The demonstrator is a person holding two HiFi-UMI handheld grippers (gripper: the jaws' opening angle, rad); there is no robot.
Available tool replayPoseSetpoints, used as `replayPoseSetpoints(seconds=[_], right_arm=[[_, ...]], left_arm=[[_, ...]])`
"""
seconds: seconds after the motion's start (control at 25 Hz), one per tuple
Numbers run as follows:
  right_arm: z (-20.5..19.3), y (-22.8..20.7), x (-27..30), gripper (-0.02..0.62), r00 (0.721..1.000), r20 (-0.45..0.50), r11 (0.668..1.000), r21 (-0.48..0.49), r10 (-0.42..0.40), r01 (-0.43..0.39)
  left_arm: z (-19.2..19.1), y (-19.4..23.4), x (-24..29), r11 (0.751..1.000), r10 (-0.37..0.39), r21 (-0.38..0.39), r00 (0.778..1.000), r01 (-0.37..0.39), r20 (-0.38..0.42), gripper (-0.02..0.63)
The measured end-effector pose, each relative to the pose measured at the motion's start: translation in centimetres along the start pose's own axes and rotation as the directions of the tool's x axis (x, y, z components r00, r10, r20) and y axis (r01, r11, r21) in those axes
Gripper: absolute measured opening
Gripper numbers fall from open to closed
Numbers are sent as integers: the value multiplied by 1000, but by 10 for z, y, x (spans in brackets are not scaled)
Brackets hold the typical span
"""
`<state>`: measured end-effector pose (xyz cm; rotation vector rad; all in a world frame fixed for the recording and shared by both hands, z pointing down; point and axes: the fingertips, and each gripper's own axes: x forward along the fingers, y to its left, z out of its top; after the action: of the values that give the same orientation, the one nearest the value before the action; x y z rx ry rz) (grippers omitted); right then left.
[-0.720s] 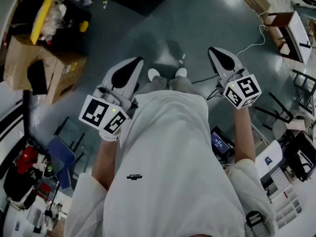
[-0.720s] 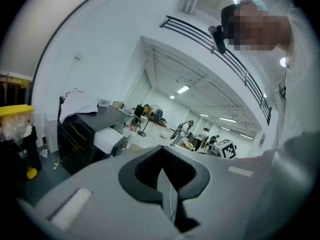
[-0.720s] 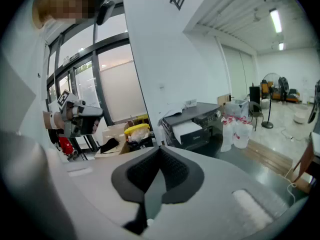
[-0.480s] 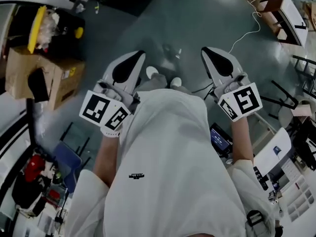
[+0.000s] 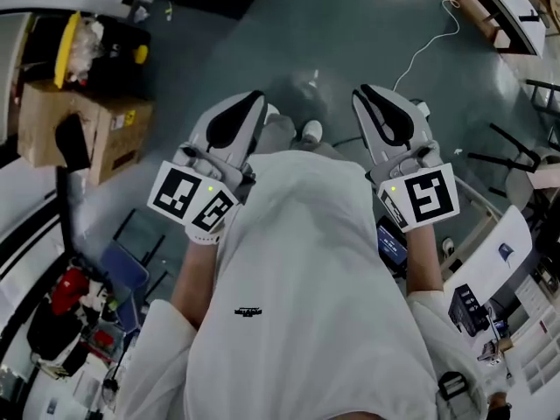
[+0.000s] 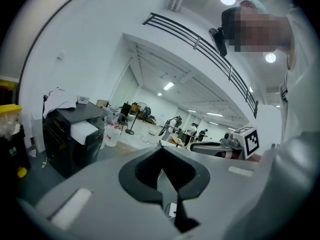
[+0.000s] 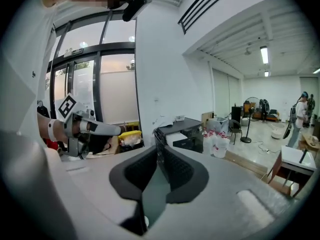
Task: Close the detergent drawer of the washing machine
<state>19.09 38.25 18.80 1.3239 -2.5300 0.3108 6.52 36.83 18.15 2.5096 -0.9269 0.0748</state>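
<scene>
I see no washing machine or detergent drawer in any view. Both grippers are held level in front of the person's white-clad torso, above the grey floor. My left gripper [image 5: 254, 100] [image 6: 161, 147] has its jaws together at the tips with nothing between them. My right gripper [image 5: 360, 91] [image 7: 157, 145] also has its tips touching and holds nothing. Each shows in the other's view: the right gripper [image 6: 220, 145] at the right, the left gripper [image 7: 100, 129] at the left. The person's shoes [image 5: 311, 132] show between the two.
A cardboard box [image 5: 83, 125] and a dark cabinet [image 6: 70, 134] [image 7: 182, 131] with a yellow tub [image 7: 122, 135] stand at the left. A white cable [image 5: 420, 46] runs across the floor. Chairs, desks and boxes [image 5: 516, 261] crowd the right. People stand far off in the hall [image 6: 192, 130].
In the head view both grippers have shifted upward and slightly closer together, and the floor and furniture have slid as the person moved. Both pairs of jaws stayed together.
</scene>
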Motion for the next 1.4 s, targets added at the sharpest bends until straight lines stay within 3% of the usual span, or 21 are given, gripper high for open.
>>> replayPoseSetpoints(seconds=[0.32,0.56,0.68,1.0,1.4], right_arm=[[-16,25,-9,38,997,46,996,57,61,-64],[-11,41,-1,38,994,55,993,66,98,-102],[-4,41,10,38,996,53,996,36,78,-80],[19,53,61,38,997,57,996,76,43,-47],[56,83,140,38,998,47,998,49,-29,27]], left_arm=[[-18,-16,-38,994,105,-22,994,-104,13,17],[-15,-11,-38,995,96,-38,995,-95,24,17],[-7,-2,-36,996,81,-40,996,-79,39,17],[20,59,-51,996,67,-57,994,-62,82,17],[63,152,-87,998,19,-64,990,-10,142,17]])
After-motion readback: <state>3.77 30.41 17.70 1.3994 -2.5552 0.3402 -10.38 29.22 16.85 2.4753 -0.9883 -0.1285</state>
